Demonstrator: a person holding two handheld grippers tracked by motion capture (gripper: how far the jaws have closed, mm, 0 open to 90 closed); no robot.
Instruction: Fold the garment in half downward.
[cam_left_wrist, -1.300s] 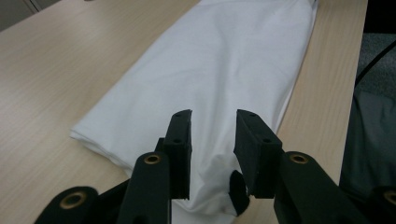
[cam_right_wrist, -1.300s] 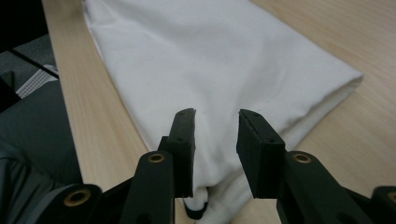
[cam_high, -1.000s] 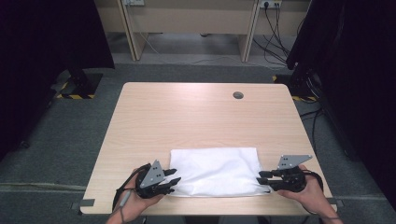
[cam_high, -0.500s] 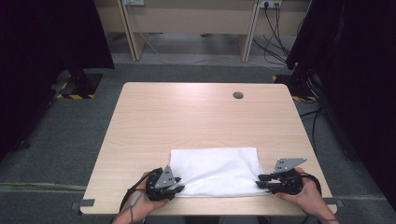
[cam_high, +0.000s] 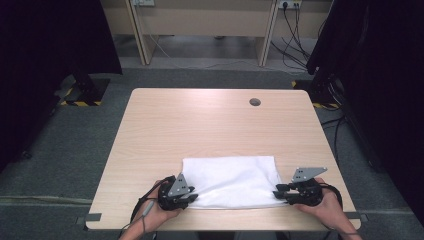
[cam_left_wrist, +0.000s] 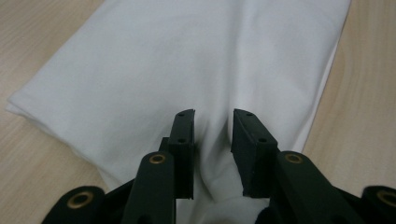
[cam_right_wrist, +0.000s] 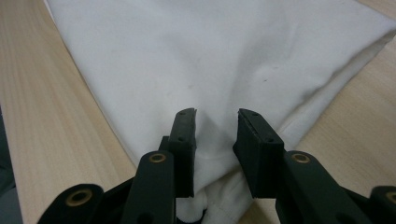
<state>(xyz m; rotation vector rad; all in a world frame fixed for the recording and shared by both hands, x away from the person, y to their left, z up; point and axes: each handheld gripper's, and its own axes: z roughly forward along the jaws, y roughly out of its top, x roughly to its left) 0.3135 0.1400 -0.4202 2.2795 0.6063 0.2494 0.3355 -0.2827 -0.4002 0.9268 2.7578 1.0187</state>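
A folded white cloth (cam_high: 232, 181) is lying at the table's (cam_high: 210, 125) near edge. Its 2 near corners are being pinched: one by the closing left gripper (cam_high: 186, 196), one by the right gripper (cam_high: 280, 192).

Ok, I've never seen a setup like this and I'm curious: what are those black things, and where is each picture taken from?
A person holds a two-jaw gripper in each hand. The high view looks down on the wooden table; the other two come from cameras riding on the grippers, looking along their black jaws. A folded white cloth lies near the table's front edge. The left gripper and right gripper each seem to pinch a near corner, fabric bunched between the jaws.
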